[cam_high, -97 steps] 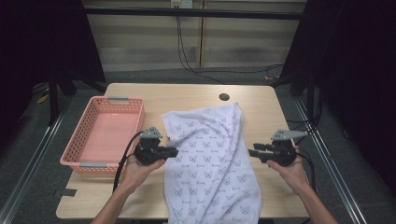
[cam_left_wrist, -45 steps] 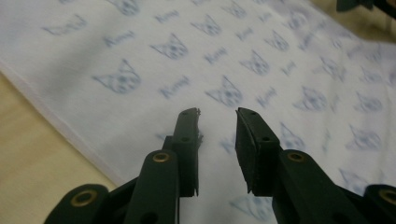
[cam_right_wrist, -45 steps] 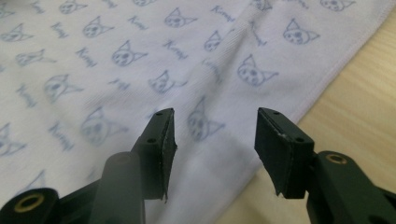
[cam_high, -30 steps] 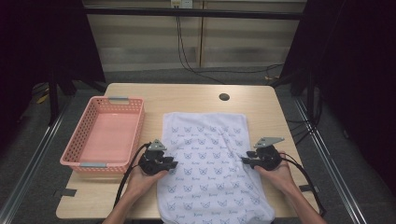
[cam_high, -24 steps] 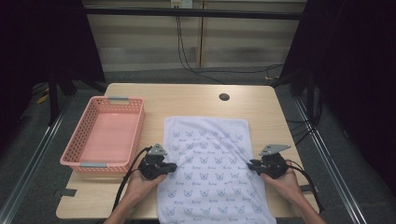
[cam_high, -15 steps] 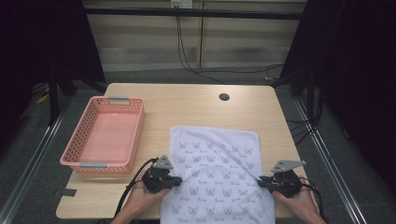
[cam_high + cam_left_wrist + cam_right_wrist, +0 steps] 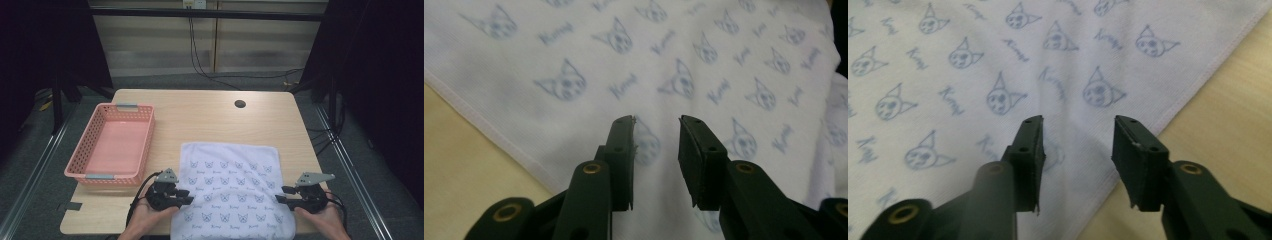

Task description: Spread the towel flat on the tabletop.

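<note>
We see the white towel [image 7: 234,192] lying flat on the table [image 7: 200,112], its near edge hanging over. Our left tongs [image 7: 655,145] and right tongs [image 7: 1077,145] have just been opening; both stand spread above the cloth, pinching nothing.

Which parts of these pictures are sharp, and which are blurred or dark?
High view: wooden table evenly lit, surroundings dark. Left gripper view: black jaws sharp, white cat-print cloth soft at the far corner. Right gripper view: cloth print fairly clear, jaws dark.
</note>
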Tool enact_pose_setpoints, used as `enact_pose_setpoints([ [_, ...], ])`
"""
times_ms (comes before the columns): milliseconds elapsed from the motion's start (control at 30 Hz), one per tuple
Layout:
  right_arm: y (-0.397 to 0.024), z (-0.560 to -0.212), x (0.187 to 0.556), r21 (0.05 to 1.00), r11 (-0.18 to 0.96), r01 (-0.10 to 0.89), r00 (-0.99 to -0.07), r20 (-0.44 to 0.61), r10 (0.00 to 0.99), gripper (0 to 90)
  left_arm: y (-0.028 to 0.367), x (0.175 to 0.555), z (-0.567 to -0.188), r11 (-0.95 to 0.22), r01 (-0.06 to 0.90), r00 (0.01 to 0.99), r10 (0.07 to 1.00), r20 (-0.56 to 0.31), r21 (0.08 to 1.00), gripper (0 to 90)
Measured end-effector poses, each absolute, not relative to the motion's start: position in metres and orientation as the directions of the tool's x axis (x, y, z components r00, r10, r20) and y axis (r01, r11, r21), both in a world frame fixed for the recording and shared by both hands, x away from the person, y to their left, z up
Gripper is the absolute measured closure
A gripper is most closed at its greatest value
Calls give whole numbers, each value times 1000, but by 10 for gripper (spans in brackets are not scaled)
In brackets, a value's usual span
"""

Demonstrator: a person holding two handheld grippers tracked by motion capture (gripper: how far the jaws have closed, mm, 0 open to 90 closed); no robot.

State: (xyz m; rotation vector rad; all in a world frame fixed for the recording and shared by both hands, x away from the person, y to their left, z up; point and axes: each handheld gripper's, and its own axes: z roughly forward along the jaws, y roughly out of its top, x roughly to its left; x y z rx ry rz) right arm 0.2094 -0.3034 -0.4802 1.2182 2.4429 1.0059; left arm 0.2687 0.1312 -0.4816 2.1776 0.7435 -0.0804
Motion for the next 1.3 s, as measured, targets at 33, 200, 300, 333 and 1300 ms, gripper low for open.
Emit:
enact_pose_setpoints([
  [33,-302,-480,214,672,417,613,-624,88,776,487,130,275,-481,-487,537,821,488,-295,689,650],
  [200,-300,-477,239,683,413,602,-626,83,776,425,128,299,-481,-448,556,798,523,-298,700,609],
  [300,-303,-476,259,688,378,620,-599,103,794,414,129,307,-482,-430,566,786,539,-303,703,581],
  [333,-306,-475,267,690,363,627,-582,106,806,413,129,308,-483,-430,568,783,546,-299,702,568],
  [1300,-304,-504,358,691,348,634,-512,37,858,534,134,357,-498,-359,624,684,680,-264,694,489],
])
